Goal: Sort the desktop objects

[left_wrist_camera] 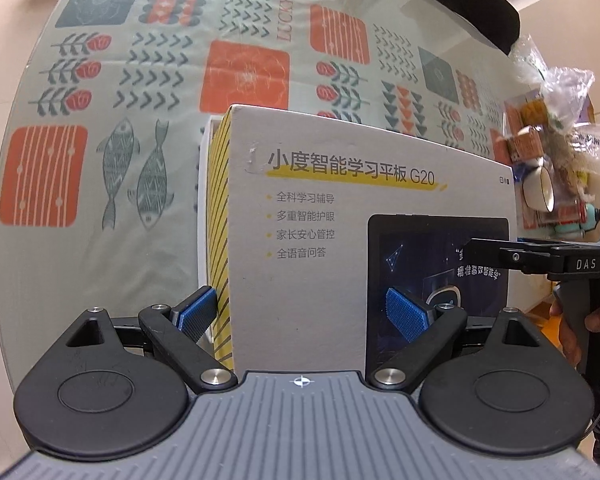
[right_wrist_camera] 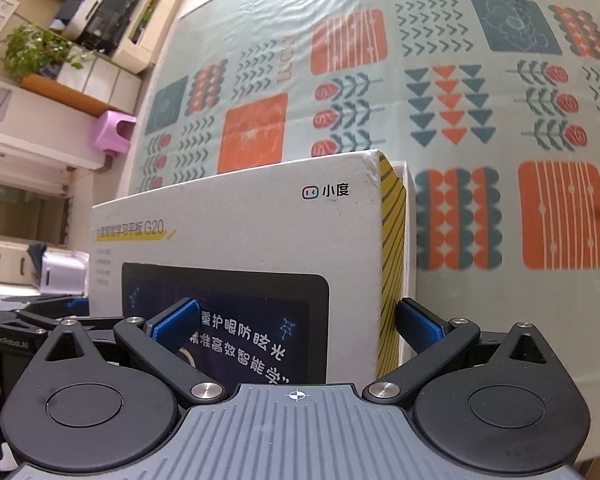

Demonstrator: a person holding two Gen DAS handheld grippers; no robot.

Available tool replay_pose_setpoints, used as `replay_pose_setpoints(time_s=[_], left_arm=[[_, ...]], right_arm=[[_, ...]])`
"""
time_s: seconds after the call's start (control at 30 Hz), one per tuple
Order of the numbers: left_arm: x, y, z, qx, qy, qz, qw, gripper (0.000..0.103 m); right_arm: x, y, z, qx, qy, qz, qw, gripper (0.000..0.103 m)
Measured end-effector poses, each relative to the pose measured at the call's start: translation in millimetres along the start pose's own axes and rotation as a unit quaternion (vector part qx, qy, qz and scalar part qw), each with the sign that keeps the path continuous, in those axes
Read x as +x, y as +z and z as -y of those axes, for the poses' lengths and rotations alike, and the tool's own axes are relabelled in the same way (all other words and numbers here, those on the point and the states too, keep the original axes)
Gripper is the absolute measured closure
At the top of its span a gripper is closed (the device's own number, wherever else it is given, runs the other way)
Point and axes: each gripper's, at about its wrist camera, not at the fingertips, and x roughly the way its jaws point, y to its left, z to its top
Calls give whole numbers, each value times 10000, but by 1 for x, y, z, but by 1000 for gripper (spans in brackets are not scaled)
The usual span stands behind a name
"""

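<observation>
A white tablet box (left_wrist_camera: 320, 216) with a yellow striped side and a printed tablet picture is held up over the patterned table. My left gripper (left_wrist_camera: 304, 316) is shut on the box's near left corner: one blue pad (left_wrist_camera: 198, 314) presses the yellow side, the other (left_wrist_camera: 406, 314) lies on the printed face. My right gripper (right_wrist_camera: 300, 328) is shut on the same box (right_wrist_camera: 260, 220) at its right corner, pads on the face and the outer side. The right gripper also shows in the left wrist view (left_wrist_camera: 540, 258).
The table (left_wrist_camera: 100, 240) wears a pale green cloth with orange and grey patterns. A clear plastic bag (left_wrist_camera: 556, 92), a small bowl (left_wrist_camera: 540, 192) and small toys lie at its right edge. In the right wrist view, a purple stool (right_wrist_camera: 112, 132) and cabinets stand beyond the table's left edge.
</observation>
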Motion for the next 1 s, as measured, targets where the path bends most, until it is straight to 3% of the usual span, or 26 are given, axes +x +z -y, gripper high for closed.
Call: replay_pose_setpoints(time_s=[0.37, 1.0], left_arm=[[23, 38, -13, -212, 72, -116, 9997, 0], [29, 44, -17, -157, 91, -126, 9998, 0]], right_arm=[[30, 34, 12, 110, -8, -96, 9999, 0], [34, 38, 12, 95, -47, -183, 9998, 0]])
